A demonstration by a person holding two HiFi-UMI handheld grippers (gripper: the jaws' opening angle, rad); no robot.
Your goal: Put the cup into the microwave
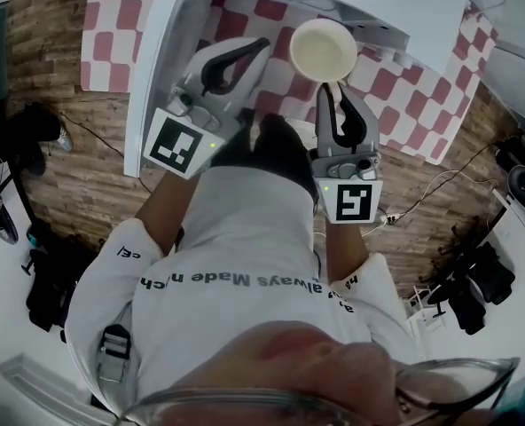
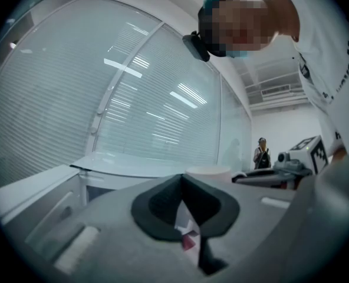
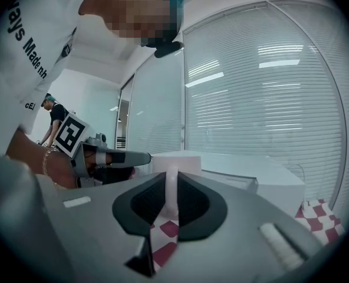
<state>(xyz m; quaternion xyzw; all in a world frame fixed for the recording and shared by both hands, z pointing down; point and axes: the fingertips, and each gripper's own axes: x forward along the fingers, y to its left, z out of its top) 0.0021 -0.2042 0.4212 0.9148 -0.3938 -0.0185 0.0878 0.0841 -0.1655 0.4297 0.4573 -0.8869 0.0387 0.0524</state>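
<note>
A cream cup [image 1: 323, 50] hangs over the red-and-white checked cloth [image 1: 413, 105], in front of the white microwave [image 1: 395, 11]. My right gripper [image 1: 328, 89] is shut on the cup's handle [image 3: 170, 196], a white strip squeezed between the dark pads. The cup body [image 3: 177, 161] shows just beyond the right gripper [image 3: 170, 180]. My left gripper [image 1: 259, 48] is left of the cup, jaws shut and holding nothing. In the left gripper view the left gripper [image 2: 182, 180] has its pads touching, with the cup rim [image 2: 207, 171] behind them.
The microwave's open door [image 1: 152, 69] juts out at the left, beside my left gripper. The microwave body [image 3: 263, 181] stands right of the cup. A wooden floor [image 1: 94, 167], cables and dark gear surround the table. A person [image 2: 261, 153] stands far off by the blinds.
</note>
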